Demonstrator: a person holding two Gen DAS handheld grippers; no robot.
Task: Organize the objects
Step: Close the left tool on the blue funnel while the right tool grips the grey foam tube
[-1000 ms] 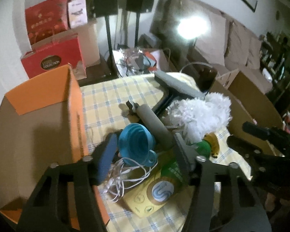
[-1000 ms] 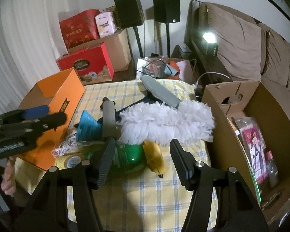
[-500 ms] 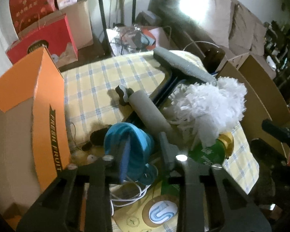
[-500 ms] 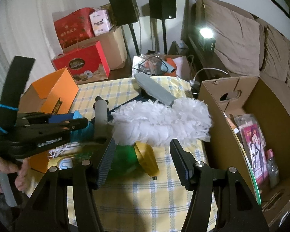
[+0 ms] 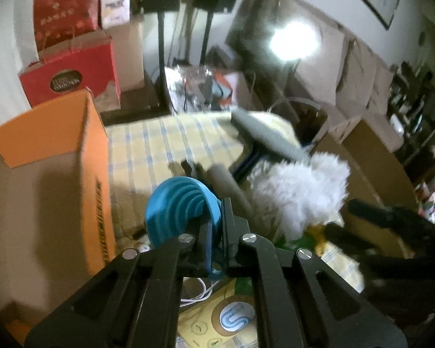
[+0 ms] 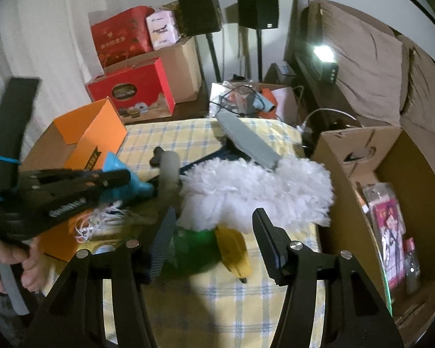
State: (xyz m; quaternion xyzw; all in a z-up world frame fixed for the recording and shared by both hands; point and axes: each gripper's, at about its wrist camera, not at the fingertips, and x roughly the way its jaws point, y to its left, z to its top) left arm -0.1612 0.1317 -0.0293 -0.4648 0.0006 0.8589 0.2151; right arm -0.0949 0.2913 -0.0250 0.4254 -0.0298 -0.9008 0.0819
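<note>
My left gripper (image 5: 216,214) is shut on the rim of a blue collapsible funnel (image 5: 174,208), right beside the open orange box (image 5: 43,188). In the right wrist view that left gripper (image 6: 121,177) comes in from the left, a hand on its handle, with the funnel (image 6: 136,182) at its tip. My right gripper (image 6: 214,223) hangs over a lying green bottle (image 6: 194,246) with a yellow cap (image 6: 235,249). Its jaws are closing, the bottle lies between them, and the pads do not touch it. A white fluffy duster (image 6: 255,191) lies just beyond.
On the checked tablecloth (image 6: 217,304) lie a grey squeegee (image 6: 246,139), a grey-handled tool (image 6: 169,171), a tangled white cable (image 6: 98,223) and a yellow packet (image 5: 217,324). A brown cardboard box (image 6: 406,203) with packets in it stands at the right. Red boxes and speakers stand behind.
My left jaws closed onto the blue funnel's rim and it now stands raised between them. My right jaws narrowed slightly over the green bottle.
</note>
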